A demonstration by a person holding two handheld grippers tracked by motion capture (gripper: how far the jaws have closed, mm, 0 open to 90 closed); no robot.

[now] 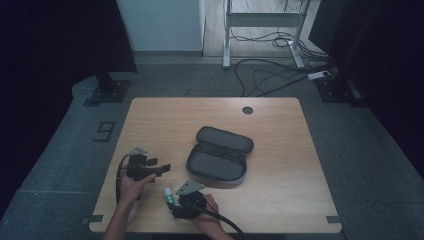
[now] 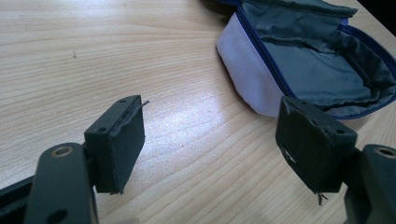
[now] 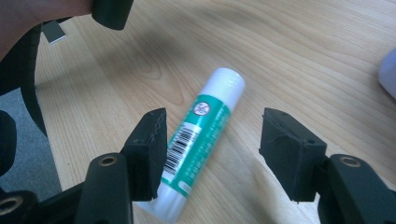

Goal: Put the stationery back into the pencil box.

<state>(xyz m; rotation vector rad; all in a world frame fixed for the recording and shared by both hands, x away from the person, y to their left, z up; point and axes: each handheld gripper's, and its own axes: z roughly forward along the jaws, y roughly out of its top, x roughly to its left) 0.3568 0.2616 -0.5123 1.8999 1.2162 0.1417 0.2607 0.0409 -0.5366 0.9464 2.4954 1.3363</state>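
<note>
Two Grippers, One Glue Stick Within Reach

Low in the frame, the right gripper (image 3: 212, 149) hangs jaws apart over a green-and-white plastic glue stick (image 3: 201, 140) lying flat on the pale wooden table (image 1: 280, 165). Its round body may roll away if one pad touches first. At lower left, the left gripper (image 2: 210, 144) waits open and empty, aimed toward the open grey fabric zip pouch (image 1: 218, 154) at centre.
</note>
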